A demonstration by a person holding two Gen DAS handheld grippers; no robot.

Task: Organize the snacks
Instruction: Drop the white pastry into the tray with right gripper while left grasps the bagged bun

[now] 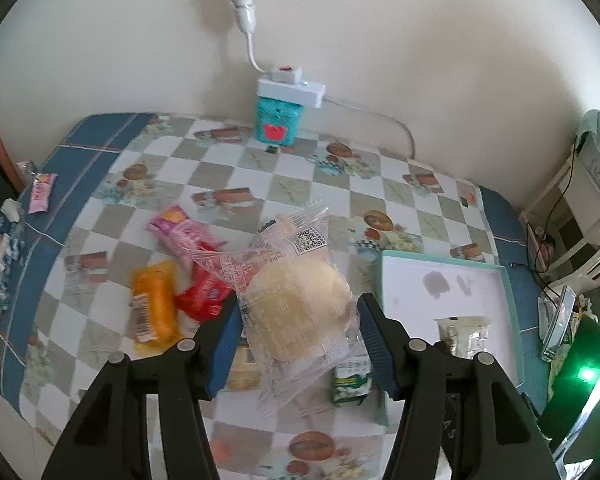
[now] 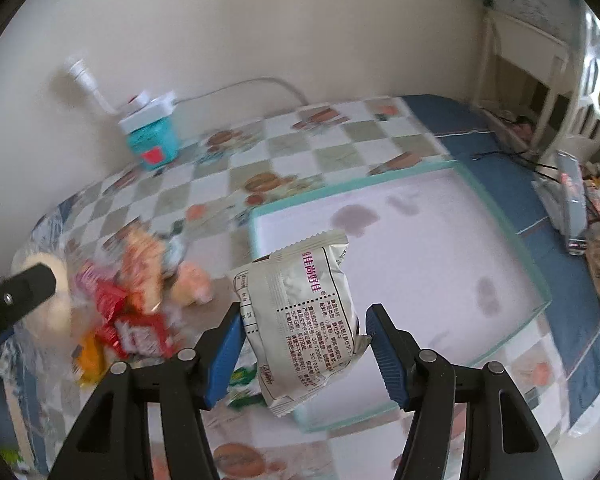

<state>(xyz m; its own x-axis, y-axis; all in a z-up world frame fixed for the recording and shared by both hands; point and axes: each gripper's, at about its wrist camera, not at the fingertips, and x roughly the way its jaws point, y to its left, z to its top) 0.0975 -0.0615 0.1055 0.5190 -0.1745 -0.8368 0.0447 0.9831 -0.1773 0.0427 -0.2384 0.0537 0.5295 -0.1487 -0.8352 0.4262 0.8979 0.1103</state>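
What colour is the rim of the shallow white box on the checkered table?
Light teal; the shallow white box's rim shows best in the right wrist view.

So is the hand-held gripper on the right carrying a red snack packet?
No, the right hand-held gripper grips a silver packet with printed text; the red packets lie on the table.

both grippers are angled steeply down. the left gripper [image 1: 298, 334], black arms with blue ribbed pads, has its fingers [image 1: 225, 344] clamped on either side of a clear plastic packet with a round pale bun inside [image 1: 296, 312], lifted clear of what's below. the right gripper [image 2: 302, 344], same black and blue build, pinches a silver foil packet with printed text [image 2: 300, 320] between its fingers [image 2: 384, 350]. the left gripper's black arm also pokes in at the left edge of the right wrist view
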